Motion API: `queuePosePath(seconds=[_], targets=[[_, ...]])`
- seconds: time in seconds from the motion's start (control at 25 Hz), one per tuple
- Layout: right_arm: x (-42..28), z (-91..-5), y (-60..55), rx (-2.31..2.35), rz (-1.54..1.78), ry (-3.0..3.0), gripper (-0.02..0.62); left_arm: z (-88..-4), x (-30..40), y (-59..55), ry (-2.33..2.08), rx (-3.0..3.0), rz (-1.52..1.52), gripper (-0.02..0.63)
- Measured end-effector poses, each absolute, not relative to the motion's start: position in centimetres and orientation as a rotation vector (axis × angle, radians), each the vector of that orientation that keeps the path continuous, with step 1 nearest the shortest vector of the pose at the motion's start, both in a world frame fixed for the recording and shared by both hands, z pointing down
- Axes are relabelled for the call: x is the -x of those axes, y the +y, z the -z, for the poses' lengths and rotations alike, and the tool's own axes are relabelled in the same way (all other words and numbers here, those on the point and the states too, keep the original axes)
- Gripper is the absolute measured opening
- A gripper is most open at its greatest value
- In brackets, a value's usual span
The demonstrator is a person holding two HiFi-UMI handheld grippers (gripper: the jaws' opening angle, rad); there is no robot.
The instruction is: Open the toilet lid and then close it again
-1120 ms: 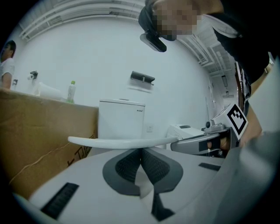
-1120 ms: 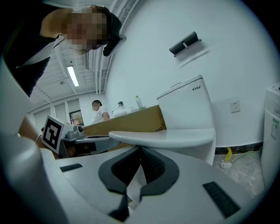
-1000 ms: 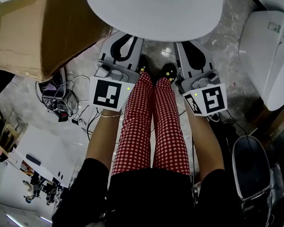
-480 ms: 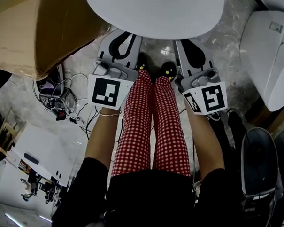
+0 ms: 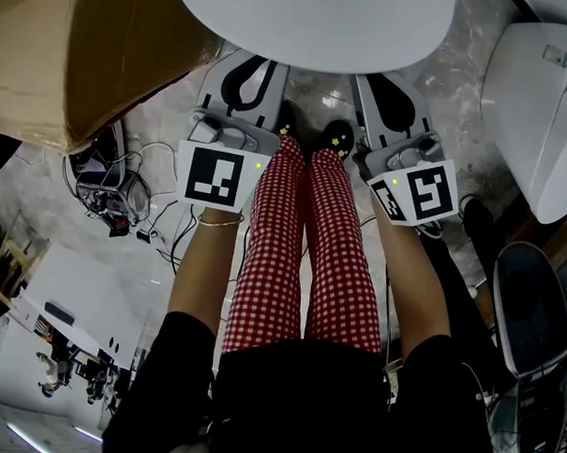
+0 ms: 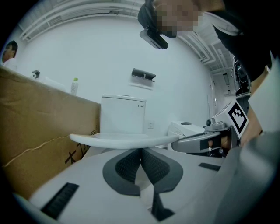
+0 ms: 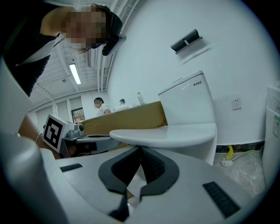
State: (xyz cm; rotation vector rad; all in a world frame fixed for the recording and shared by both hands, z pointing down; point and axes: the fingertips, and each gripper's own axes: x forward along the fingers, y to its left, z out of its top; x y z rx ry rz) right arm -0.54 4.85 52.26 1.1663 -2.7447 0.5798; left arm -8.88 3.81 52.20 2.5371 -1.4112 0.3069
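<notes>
The white toilet lid (image 5: 311, 25) lies shut and flat, filling the top of the head view. My left gripper (image 5: 256, 71) and right gripper (image 5: 388, 83) point at its front edge from just below, one on each side of the person's red checked legs. In the left gripper view the lid (image 6: 127, 140) runs flat right above my shut left gripper (image 6: 141, 152), with the toilet tank (image 6: 123, 114) behind. The right gripper view shows the same lid (image 7: 166, 134) over my shut right gripper (image 7: 140, 151). Nothing sits between either pair of pads.
A large cardboard box (image 5: 75, 52) stands close on the left of the toilet. Another white fixture (image 5: 542, 110) is at the right. Cables and small devices (image 5: 125, 200) lie on the floor at left. A dark round object (image 5: 533, 316) sits low at right.
The head view has shifted slightly. Both grippers stay shut under the lid's front edge, and the lid has not moved.
</notes>
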Motion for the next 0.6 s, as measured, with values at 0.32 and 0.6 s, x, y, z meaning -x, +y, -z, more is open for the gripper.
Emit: queuePosePath(seconds=[0.32,0.6], targets=[[0.8,-53.1,5.2,-1.158,-0.577,-2.735,0.019,-53.1,9.2,4.2,-1.395,-2.539,-0.323,0.008],[1.1,-53.8,5.4,-1.146,-0.573,-2.732,0.02,-53.9,9.4,4.4,-1.401,-2.529,-0.323,0.008]])
